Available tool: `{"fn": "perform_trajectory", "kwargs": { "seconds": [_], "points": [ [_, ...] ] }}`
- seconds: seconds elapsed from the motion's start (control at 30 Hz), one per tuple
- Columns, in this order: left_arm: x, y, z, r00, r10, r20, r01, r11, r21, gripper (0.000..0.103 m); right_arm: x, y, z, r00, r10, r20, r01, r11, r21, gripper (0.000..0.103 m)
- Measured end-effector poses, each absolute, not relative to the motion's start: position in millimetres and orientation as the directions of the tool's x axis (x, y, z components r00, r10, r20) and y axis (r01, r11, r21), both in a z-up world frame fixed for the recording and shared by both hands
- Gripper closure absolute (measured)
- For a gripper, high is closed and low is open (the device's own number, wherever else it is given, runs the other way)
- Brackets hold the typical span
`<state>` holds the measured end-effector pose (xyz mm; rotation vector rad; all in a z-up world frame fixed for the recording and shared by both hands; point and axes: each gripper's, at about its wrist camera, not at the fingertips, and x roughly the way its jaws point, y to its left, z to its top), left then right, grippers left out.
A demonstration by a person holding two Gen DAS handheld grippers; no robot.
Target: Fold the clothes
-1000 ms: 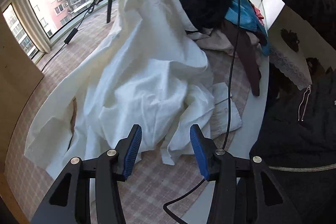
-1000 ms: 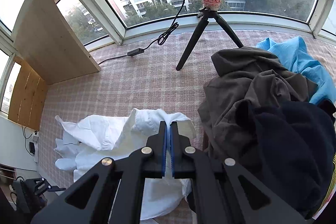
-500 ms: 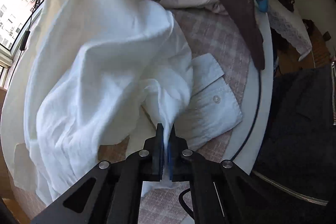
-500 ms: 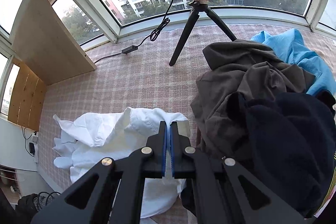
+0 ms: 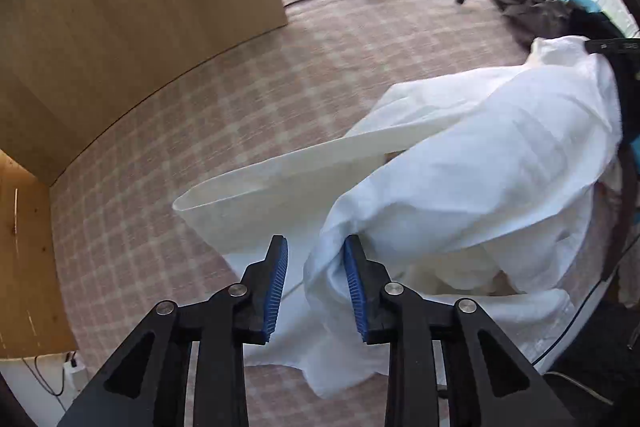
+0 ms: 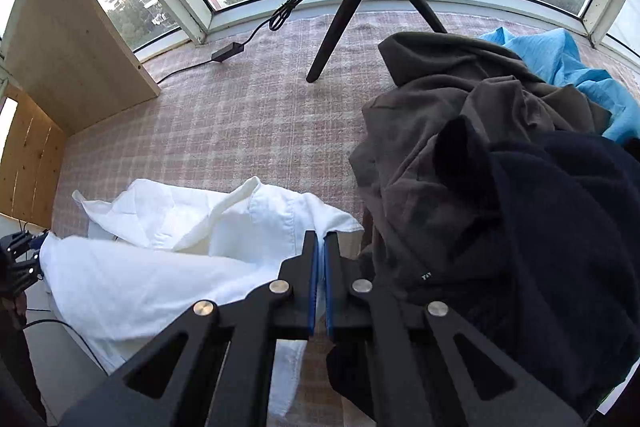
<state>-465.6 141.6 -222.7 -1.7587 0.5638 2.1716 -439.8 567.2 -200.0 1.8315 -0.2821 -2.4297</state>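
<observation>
A white shirt (image 5: 480,167) lies crumpled on the pink checked table cover (image 5: 280,75), with one long flap stretched toward the left. My left gripper (image 5: 314,241) points down at its near edge. Its jaws are opening: a bunched fold of the shirt hangs between them and rests against the right pad (image 5: 354,279), while the left pad is apart from it. My right gripper (image 6: 320,235) is shut on the far end of the white shirt (image 6: 160,267) and also shows in the left wrist view as a black tip (image 5: 612,45). The left gripper (image 6: 20,255) is at the left edge of the right wrist view.
A pile of dark grey (image 6: 460,147), navy (image 6: 560,227) and blue (image 6: 560,67) clothes sits right of the shirt. A black tripod (image 6: 340,19) and a power adapter with cable (image 6: 228,51) stand toward the windows. A wooden panel (image 5: 140,7) borders the left.
The left gripper closed on a shirt fold, swung left across the table drawing the cloth out, and its jaws have parted again. The right gripper sank a little, still shut on the shirt.
</observation>
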Motion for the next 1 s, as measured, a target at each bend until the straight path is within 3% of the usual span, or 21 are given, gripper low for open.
{"fn": "perform_trajectory", "kwargs": {
  "seconds": [0.07, 0.27, 0.37, 0.5, 0.6, 0.63, 0.67, 0.7, 0.83, 1.0],
  "points": [
    [-462.3, 138.7, -223.3, -0.215, 0.000, -0.977, -0.480, -0.871, 0.105, 0.080, -442.4, 557.1, -203.5, -0.273, -0.168, -0.947, -0.017, -0.984, 0.179, 0.100],
    [-418.3, 174.7, -164.6, -0.315, 0.174, -0.933, -0.639, -0.765, 0.073, 0.060, -444.9, 551.5, -199.4, -0.280, -0.149, -0.948, 0.013, -0.988, 0.151, 0.100],
    [-401.5, 213.1, -149.0, -0.302, 0.267, -0.915, -0.748, -0.662, 0.054, 0.057, -448.8, 552.2, -203.1, -0.268, -0.152, -0.951, 0.003, -0.988, 0.157, 0.100],
    [-398.0, 252.5, -159.6, -0.350, 0.216, -0.911, -0.802, -0.572, 0.172, 0.057, -450.8, 550.2, -206.3, -0.263, -0.158, -0.952, -0.004, -0.986, 0.164, 0.100],
    [-410.1, 259.8, -168.2, -0.330, 0.193, -0.924, -0.811, -0.559, 0.173, 0.058, -448.9, 549.1, -204.5, -0.267, -0.161, -0.950, 0.005, -0.986, 0.166, 0.100],
    [-413.5, 260.6, -171.6, -0.323, 0.192, -0.927, -0.817, -0.552, 0.170, 0.059, -448.5, 549.0, -203.8, -0.268, -0.163, -0.949, 0.006, -0.986, 0.168, 0.100],
    [-417.0, 261.1, -175.4, -0.316, 0.193, -0.929, -0.822, -0.544, 0.167, 0.071, -447.9, 548.8, -203.0, -0.270, -0.165, -0.949, 0.009, -0.985, 0.170, 0.100],
    [-420.6, 259.1, -178.2, -0.305, 0.189, -0.933, -0.821, -0.550, 0.157, 0.103, -447.0, 548.6, -202.3, -0.272, -0.165, -0.948, 0.012, -0.986, 0.168, 0.100],
    [-419.9, 243.2, -166.7, -0.257, 0.223, -0.940, -0.791, -0.607, 0.073, 0.103, -440.9, 552.3, -196.8, -0.301, -0.169, -0.939, 0.011, -0.985, 0.174, 0.100],
    [-350.1, 232.9, -104.1, -0.154, 0.400, -0.904, -0.827, -0.553, -0.104, 0.103, -422.7, 558.6, -175.7, -0.346, -0.226, -0.911, 0.020, -0.972, 0.234, 0.100]
  ]
}}
